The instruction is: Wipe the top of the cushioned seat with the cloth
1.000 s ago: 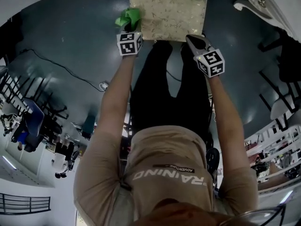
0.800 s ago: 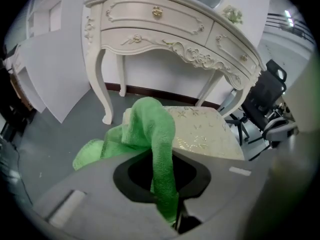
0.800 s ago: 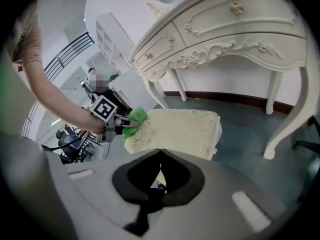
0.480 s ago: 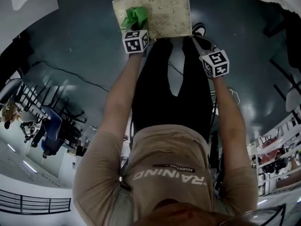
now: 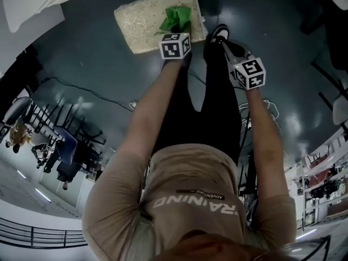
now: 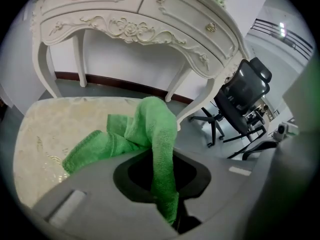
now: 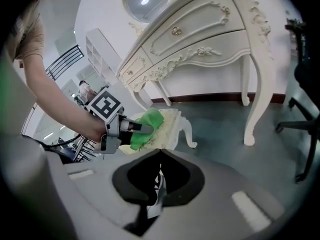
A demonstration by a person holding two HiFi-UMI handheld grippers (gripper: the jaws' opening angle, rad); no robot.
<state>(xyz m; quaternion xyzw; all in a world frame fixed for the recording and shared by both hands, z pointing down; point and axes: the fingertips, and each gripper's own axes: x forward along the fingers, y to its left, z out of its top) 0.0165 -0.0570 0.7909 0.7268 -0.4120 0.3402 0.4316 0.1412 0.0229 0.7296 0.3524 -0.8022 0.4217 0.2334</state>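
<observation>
The cushioned seat [image 5: 142,18] is a cream patterned pad lying low on the dark floor at the top of the head view. A green cloth [image 5: 175,17] lies bunched on its right part. My left gripper [image 5: 177,30] is shut on the cloth, and the left gripper view shows the cloth [image 6: 148,134] pinched between the jaws and draped forward onto the seat [image 6: 55,126]. My right gripper [image 5: 227,45] hangs to the right of the seat, off the pad, shut with nothing in it. The right gripper view shows the cloth [image 7: 150,120] and seat [image 7: 173,126] from the side.
A white carved dressing table [image 6: 140,26] stands just behind the seat, its legs [image 7: 257,109] on the floor. A black office chair [image 6: 245,91] stands to the right. The person's legs and a shoe [image 5: 219,33] are beside the seat. A cable [image 5: 81,87] lies on the floor at left.
The left gripper has dragged the cloth from the seat's left edge across to its right part. The right gripper has stayed beside the seat, shut.
</observation>
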